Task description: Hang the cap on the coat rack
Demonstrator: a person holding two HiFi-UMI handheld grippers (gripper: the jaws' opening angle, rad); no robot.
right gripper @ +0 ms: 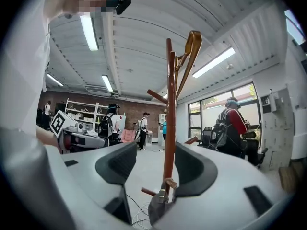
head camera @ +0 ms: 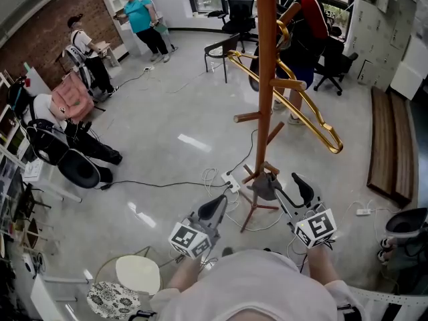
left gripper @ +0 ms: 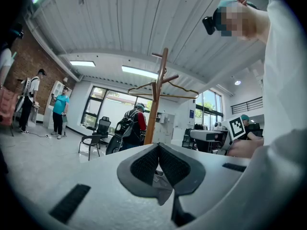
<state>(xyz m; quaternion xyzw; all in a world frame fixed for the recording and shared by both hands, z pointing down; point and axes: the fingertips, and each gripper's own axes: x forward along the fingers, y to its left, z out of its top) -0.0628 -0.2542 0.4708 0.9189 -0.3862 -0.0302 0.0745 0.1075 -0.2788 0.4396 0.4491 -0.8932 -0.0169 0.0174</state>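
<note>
Left hand-held gripper (head camera: 217, 207), jaws together, is held low; right hand-held gripper (head camera: 284, 184), jaws apart, faces the coat rack (head camera: 265, 59).

The coat rack's pole (head camera: 265, 79) stands right ahead, and short pegs (head camera: 246, 118) jut from it on several sides. A golden hanger (head camera: 328, 134) hangs on the rack and slants down to the right, barring the way in from that side. Left of the pole, the air is open above bare floor (head camera: 174, 112). Low down, the rack's legs (head camera: 257, 209) and loose cables (head camera: 221, 179) crowd the floor. The right gripper (head camera: 284, 182) has its jaws apart, and the pole lines up in the gap.
</note>
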